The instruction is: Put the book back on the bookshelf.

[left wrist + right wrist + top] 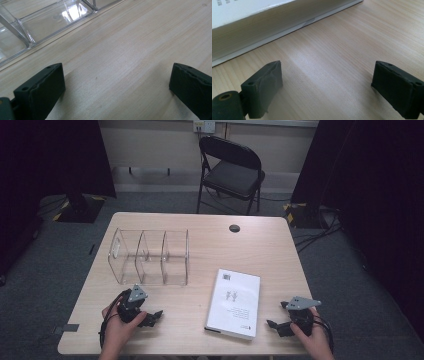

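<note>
In the high view a white book [234,303] lies flat on the wooden table [265,245], in the lower middle of the frame, between the two grippers. The left gripper [150,317] rests at lower left, just below a clear three-compartment organizer [150,256]; its jaws stand wide apart with nothing between them, bare wood showing in the left gripper view, the organizer [50,20] at upper left. The right gripper [275,326] sits at lower right, near the book's right edge, its jaws also spread wide and empty; the book's page edge [274,22] crosses the upper left of the right gripper view.
</note>
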Motion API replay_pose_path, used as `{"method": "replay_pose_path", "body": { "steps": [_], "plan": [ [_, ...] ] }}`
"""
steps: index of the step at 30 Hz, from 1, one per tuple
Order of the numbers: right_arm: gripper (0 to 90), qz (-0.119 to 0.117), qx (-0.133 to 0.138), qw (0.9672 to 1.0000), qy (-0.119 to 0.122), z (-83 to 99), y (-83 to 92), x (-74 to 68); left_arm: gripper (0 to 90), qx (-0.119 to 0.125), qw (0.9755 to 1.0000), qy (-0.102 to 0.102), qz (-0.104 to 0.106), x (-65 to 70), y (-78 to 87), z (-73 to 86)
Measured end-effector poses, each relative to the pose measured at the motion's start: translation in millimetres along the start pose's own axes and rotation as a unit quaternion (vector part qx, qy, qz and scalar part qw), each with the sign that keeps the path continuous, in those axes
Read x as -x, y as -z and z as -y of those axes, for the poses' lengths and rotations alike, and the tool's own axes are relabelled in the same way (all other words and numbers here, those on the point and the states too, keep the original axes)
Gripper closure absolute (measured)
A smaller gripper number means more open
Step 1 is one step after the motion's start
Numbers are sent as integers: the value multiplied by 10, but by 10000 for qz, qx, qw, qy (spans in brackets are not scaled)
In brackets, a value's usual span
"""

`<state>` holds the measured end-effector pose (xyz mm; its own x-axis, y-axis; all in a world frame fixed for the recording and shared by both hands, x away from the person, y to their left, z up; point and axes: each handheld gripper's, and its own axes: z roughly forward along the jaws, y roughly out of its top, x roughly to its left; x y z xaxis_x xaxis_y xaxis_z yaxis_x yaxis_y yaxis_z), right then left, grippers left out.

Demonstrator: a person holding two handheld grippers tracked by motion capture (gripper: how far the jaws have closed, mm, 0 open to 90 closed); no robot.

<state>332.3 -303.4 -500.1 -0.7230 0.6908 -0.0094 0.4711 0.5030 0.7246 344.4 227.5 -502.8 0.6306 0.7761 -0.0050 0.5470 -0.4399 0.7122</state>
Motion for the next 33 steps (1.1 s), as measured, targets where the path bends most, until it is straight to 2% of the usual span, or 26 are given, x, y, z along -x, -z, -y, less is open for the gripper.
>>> {"method": "replay_pose_path", "body": {
  "steps": [4, 5, 8, 10, 11, 13, 15, 17, 18, 19, 20, 21, 22, 24, 25, 26, 27, 29, 30, 32, 33],
  "plan": [
    [87, 14, 4, 10000, 26, 0, 2, -3, 0, 0, 10000, 6, 1, 1, -1, 0],
    [87, -5, 57, 9998, 208, -4, 2, -7, 0, 1, 10000, 1, -2, 0, 0, 0],
    [87, -126, 14, 9998, 135, -5, -7, 22, 0, 2, 10000, 31, -12, 6, -2, -2],
    [87, -117, 4, 9999, 127, -6, -5, 21, 0, -14, 9999, 61, -94, 35, 0, -3],
    [87, -104, 3, 9999, 83, -7, -7, 13, 0, -33, 10000, 15, -80, 45, 4, -4],
    [87, -53, -7, 10000, 42, -10, -7, 1, 0, -25, 10000, -30, 63, 67, -2, -4],
    [88, -54, 5, 10000, 40, -9, -8, -2, 0, -25, 9996, -178, 197, 111, -4, -8],
    [96, -19, 2, 10000, -34, -7, -1, -12, 0, -162, 9989, -314, 321, 189, 8, -26],
    [96, -19, 2, 10000, -34, -7, -1, -12, 0, -162, 9989, -314, 321, 189, 8, -26],
    [133, 17, -46, 10000, -50, -14, 11, -23, 12, -245, 9982, -400, 385, 219, 18, -43],
    [151, 3, -102, 9999, -24, -22, 34, -31, 75, -321, 9977, -400, 450, 258, 35, -63],
    [152, -2, -142, 9999, -65, -16, 53, -50, 179, -267, 9973, -411, 543, 276, 53, -78],
    [151, 1, -152, 9998, -90, -7, 69, -65, 241, -209, 9966, -441, 662, 281, 65, -94],
    [153, -98, -133, 9995, -264, 28, 120, -111, 130, -173, 9955, -341, 864, 328, 71, -117],
    [153, -98, -133, 9995, -264, 28, 120, -111, 130, -181, 9955, -395, 848, 358, 62, -131],
    [161, -153, -145, 9991, -374, 38, 148, -137, 161, -239, 9945, -454, 911, 404, 57, -151],
    [168, -211, -120, 9988, -416, 28, 191, -212, 191, -274, 9933, -537, 988, 439, 45, -168],
    [167, -252, -128, 9987, -413, 18, 193, -240, 174, -315, 9923, -611, 1033, 505, 16, -213],
    [168, -340, -140, 9987, -350, -13, 186, -341, 173, -328, 9910, -702, 1096, 569, 4, -259],
    [167, -386, -155, 9986, -311, -24, 180, -371, 173, -308, 9900, -748, 1151, 610, 0, -291],
    [167, -465, -189, 9985, -234, -46, 165, -443, 174, -282, 9894, -769, 1199, 650, -5, -313]
  ]
}}
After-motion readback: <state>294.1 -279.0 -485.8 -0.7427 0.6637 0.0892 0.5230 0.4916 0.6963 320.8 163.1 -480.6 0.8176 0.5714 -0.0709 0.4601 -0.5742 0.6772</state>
